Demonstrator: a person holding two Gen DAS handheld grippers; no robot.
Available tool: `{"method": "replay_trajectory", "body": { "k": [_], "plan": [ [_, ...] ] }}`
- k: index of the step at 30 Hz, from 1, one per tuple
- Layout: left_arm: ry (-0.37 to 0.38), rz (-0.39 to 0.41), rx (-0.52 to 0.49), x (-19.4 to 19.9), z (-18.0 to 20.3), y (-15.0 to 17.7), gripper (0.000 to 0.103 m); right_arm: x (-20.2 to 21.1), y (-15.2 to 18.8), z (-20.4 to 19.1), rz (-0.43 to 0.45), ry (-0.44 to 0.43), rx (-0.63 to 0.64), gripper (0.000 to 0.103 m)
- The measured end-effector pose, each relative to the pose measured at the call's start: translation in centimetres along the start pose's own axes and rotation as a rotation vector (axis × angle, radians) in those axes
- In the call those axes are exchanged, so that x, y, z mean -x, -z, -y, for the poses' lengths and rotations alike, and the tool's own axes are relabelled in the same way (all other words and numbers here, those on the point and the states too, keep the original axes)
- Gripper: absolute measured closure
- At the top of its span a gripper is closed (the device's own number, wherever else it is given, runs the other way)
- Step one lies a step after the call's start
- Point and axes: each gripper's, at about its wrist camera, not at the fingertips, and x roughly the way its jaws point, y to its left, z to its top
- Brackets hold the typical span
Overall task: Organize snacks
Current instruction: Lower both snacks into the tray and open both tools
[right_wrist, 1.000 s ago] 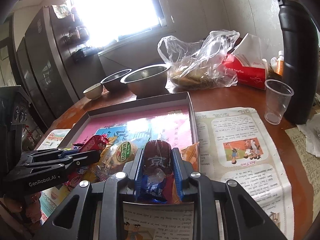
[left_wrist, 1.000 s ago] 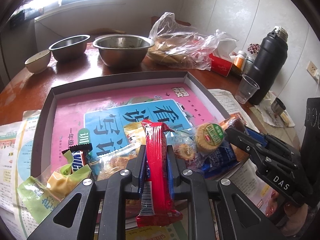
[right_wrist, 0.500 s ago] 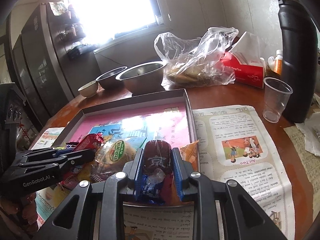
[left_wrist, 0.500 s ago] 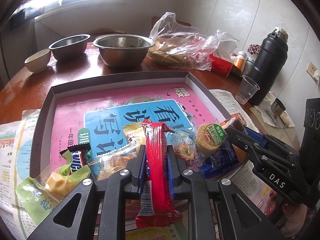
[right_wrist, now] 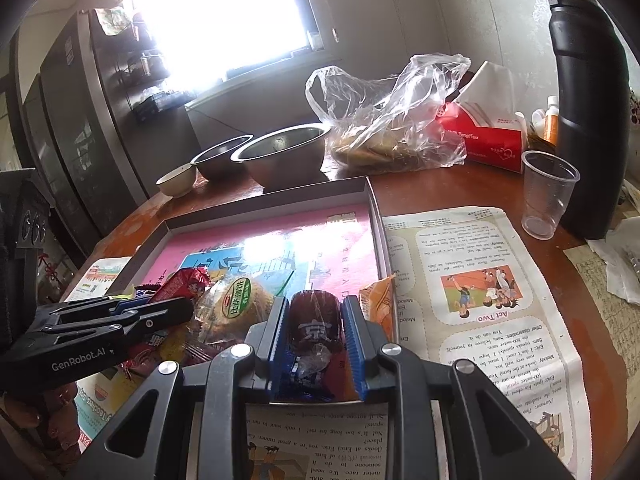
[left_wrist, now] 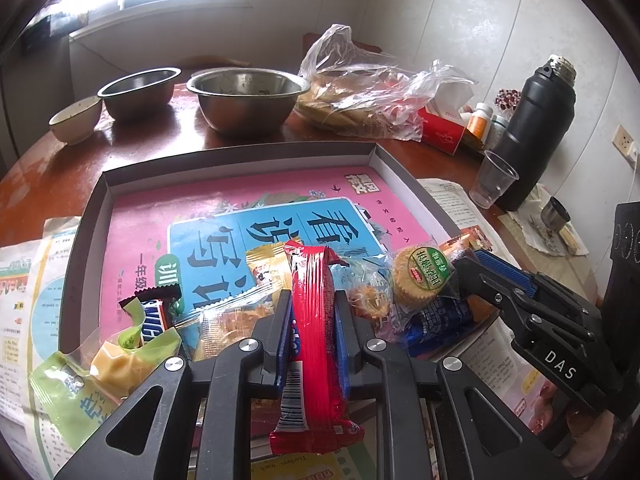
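A glossy red wrapper (left_wrist: 314, 312) with a white barcode panel sits among snacks on a grey tray (left_wrist: 240, 158) lined with a pink-and-blue printed sheet (left_wrist: 256, 216). A dark maroon packet (right_wrist: 314, 322) bears pale characters; a round biscuit pack (left_wrist: 424, 276) carries a green label. Blue ribbed pads line black fingers (right_wrist: 352, 332). The counter (left_wrist: 132, 152) is reddish-brown.

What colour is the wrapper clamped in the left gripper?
Red, with a white barcode panel, on the snack bar; clearest in the left wrist view.

"DAS" on right gripper (left_wrist: 476, 266) — "GenRobot.AI", left gripper (right_wrist: 176, 306)
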Motion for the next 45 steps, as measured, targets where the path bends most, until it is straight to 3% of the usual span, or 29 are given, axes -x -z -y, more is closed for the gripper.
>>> {"method": "replay_trajectory", "body": {
  "k": [22, 27, 31, 37, 43, 45],
  "plan": [
    [0.047, 0.0, 0.004, 0.5, 0.5, 0.1, 0.08, 0.7, 0.2, -0.3, 0.005, 0.015, 0.0, 0.07],
    [0.052, 0.005, 0.015, 0.6, 0.3, 0.1, 0.064, 0.8, 0.2, -0.3, 0.006, 0.015, -0.008, 0.069],
    [0.042, 0.015, 0.02, 0.7, 0.2, 0.0, 0.063, 1.0, 0.3, -0.3, 0.008, 0.018, -0.008, 0.067],
    [0.033, 0.029, 0.019, 1.1, 0.1, -0.1, 0.051, 1.1, 0.2, -0.3, 0.011, 0.019, -0.011, 0.066],
    [0.036, 0.031, 0.027, 1.4, -0.1, -0.1, 0.049, 1.3, 0.2, -0.4, 0.012, 0.022, -0.01, 0.064],
    [0.044, 0.033, 0.033, 1.6, -0.2, -0.1, 0.044, 1.4, 0.3, -0.4, 0.013, 0.026, -0.01, 0.062]
  ]
}}
